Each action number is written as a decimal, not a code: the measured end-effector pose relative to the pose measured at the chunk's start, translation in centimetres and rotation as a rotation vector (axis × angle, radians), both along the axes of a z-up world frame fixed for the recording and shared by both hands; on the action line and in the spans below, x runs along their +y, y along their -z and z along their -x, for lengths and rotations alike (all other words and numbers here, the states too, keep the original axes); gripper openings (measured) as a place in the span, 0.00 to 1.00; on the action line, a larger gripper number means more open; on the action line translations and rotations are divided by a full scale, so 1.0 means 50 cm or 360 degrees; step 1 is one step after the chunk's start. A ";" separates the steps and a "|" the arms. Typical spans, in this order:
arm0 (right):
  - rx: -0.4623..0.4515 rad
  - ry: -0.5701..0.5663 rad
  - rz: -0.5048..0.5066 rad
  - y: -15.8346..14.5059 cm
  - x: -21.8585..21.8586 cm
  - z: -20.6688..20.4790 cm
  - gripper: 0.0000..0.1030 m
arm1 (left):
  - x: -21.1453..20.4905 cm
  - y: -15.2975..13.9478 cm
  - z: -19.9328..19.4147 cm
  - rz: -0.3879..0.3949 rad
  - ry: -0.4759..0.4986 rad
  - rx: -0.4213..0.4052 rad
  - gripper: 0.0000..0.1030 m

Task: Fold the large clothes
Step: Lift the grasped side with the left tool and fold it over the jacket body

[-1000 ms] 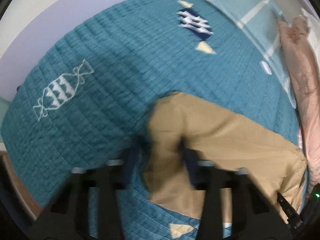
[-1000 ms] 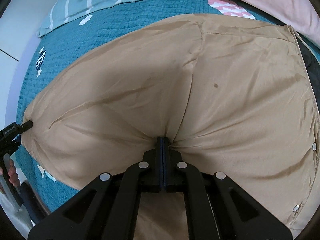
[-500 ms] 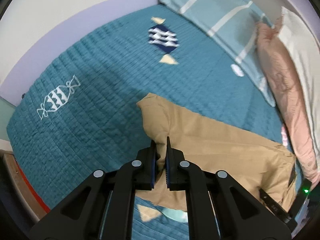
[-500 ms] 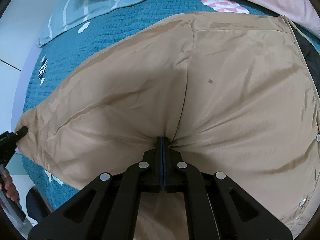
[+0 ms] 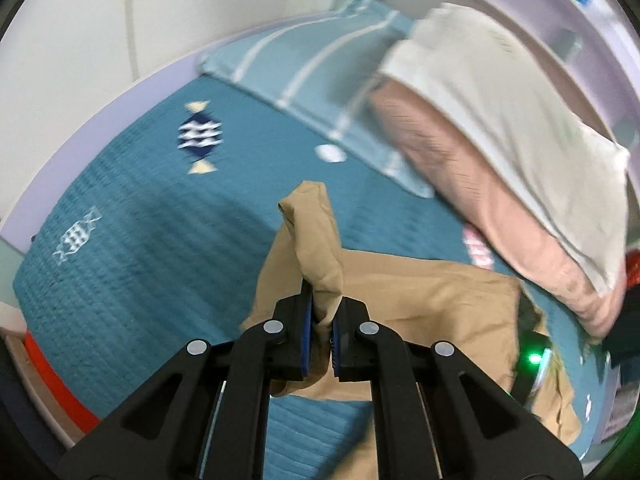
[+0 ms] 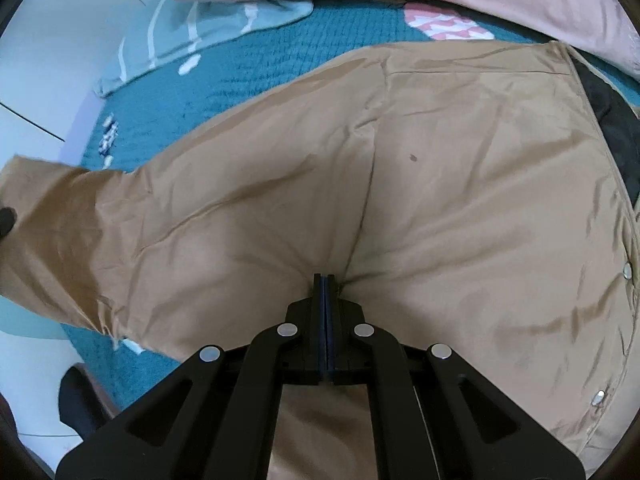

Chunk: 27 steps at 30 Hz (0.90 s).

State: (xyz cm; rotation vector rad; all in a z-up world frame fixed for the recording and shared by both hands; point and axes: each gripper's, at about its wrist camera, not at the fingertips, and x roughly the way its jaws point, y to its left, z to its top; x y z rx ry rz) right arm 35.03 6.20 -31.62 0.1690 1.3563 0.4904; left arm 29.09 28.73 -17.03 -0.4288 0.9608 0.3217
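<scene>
The tan garment (image 6: 420,184) lies spread across the teal quilted bed (image 5: 132,240), its body mostly flat, with a row of metal snaps (image 6: 628,270) along one edge and a dark lining (image 6: 612,120) showing at the far corner. The left gripper (image 5: 322,328) has its fingers (image 5: 304,320) narrowed onto a bunched fold of the garment's end, which stands up above the fingertips, lifted off the quilt. The right gripper (image 6: 325,284) is pinched tight on a pucker of the same cloth near the garment's middle, creases fanning out from the fingertips. In the right wrist view the raised end of the garment hangs at the far left edge. A light blue striped pillow (image 5: 304,68) lies at the head of the bed, with a pink cover (image 5: 492,208) and a cream cloth (image 5: 512,100) piled beside it. No containers are in view
</scene>
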 end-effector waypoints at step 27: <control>-0.0139 0.0849 -0.0006 -0.144 -0.671 0.135 0.01 | -0.699 -0.007 -0.081 0.0007 0.0780 -0.0013 0.07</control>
